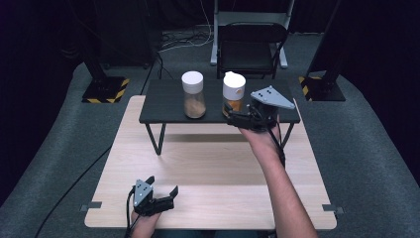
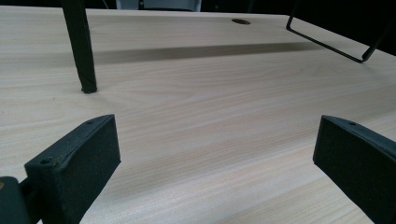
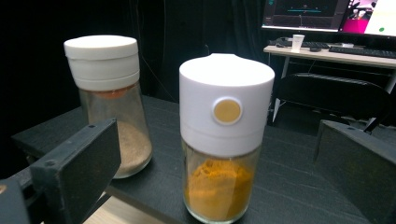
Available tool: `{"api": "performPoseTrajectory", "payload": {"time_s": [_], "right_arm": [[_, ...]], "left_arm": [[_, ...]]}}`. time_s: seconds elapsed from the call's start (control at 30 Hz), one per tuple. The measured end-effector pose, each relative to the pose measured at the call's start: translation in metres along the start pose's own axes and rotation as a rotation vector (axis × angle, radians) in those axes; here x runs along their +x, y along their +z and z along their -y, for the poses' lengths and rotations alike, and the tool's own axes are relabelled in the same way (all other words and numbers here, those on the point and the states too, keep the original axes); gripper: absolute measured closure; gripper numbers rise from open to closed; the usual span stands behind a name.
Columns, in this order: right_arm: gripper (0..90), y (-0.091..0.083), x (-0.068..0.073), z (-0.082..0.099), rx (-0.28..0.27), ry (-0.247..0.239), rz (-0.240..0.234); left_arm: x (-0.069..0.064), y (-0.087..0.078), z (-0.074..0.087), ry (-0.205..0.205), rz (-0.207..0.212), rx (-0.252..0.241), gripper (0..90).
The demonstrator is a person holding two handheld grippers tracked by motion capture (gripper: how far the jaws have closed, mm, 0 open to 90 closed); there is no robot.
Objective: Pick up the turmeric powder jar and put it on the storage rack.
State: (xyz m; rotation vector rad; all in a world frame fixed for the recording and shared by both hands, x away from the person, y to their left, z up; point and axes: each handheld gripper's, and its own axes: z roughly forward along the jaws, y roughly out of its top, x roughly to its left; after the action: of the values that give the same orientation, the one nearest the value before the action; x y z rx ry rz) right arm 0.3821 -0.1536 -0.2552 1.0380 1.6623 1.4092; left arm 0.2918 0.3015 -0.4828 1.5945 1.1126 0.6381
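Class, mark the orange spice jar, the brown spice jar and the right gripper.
orange spice jar (image 3: 227, 121), right gripper view, white cap.
brown spice jar (image 3: 105, 65), right gripper view, white cap.
right gripper (image 1: 236, 119), high view, between its fingertips.

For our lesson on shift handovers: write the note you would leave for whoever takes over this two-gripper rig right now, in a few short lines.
Right gripper: jaws open, held level at the raised black shelf, either side of the orange-powder jar but not pressing on it.
Left gripper: jaws open, nothing between them, low over the wooden table near its front edge.
Things: the orange-powder jar and the brown-powder jar stand upright on the shelf, side by side and apart, white caps on.
Done: the right gripper is lined up on the orange jar.
Left: close on it and lift; the brown jar is untouched.
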Motion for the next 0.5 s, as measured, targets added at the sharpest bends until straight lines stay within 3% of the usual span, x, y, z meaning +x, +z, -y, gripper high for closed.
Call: {"api": "performPoseTrajectory", "payload": {"time_s": [0.37, 0.5], "right_arm": [[0.6, -0.022, -0.004, 0.015, -0.020, 0.016, -0.008], [1.6, -0.029, -0.005, 0.021, -0.012, 0.001, 0.004]], "left_arm": [[0.000, 0.000, 0.000, 0.004, 0.001, -0.001, 0.2], [-0.001, 0.000, 0.000, 0.006, -0.001, -0.001, 0.2]]}}
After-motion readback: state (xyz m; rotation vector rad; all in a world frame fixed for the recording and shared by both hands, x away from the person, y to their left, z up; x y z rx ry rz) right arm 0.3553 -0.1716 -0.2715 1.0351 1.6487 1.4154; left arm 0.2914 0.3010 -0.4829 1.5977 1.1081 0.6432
